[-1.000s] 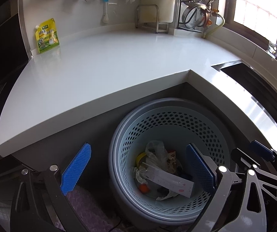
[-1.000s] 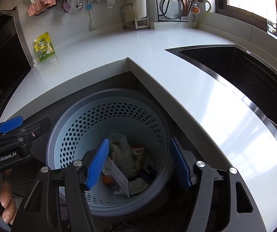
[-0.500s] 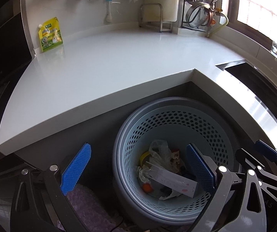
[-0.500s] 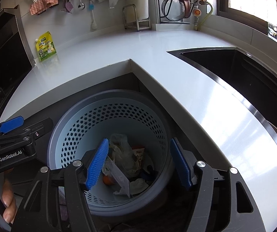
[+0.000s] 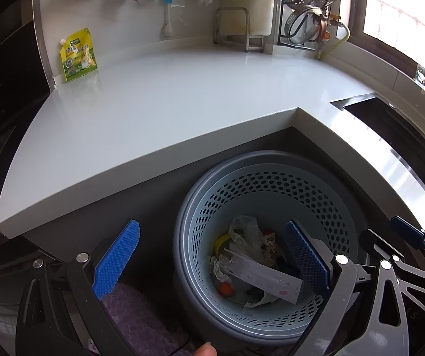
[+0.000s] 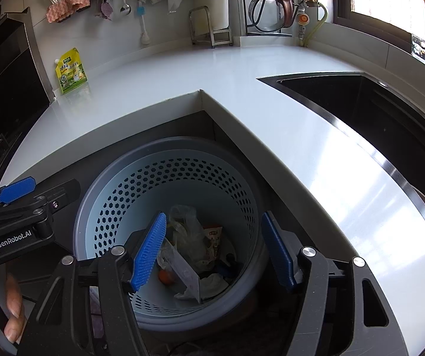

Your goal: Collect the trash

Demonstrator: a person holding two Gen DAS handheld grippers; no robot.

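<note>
A pale blue perforated trash basket [image 5: 328,204] stands on the floor in the inner corner of the white counter; it also shows in the right wrist view [image 6: 117,204]. Inside lie a clear plastic bag [image 5: 243,230], a flat white box [image 5: 264,276], crumpled paper [image 6: 212,281] and a small orange piece [image 5: 226,288]. My left gripper [image 5: 212,255] is open and empty, over the basket's left rim. My right gripper [image 6: 212,249] is open and empty, above the basket's mouth. Each gripper appears at the edge of the other's view.
The white L-shaped counter [image 5: 182,103] carries a yellow-green pouch [image 5: 77,55] at the back left. A dark sink [image 6: 375,109] is on the right. A cutting board rack [image 6: 209,26] and steel cookware [image 6: 274,3] stand at the back wall. A purple mat [image 5: 135,317] lies on the floor.
Both grippers have drifted slightly back and up from the basket, so the counter shows a little lower in view. Both remain open and empty.
</note>
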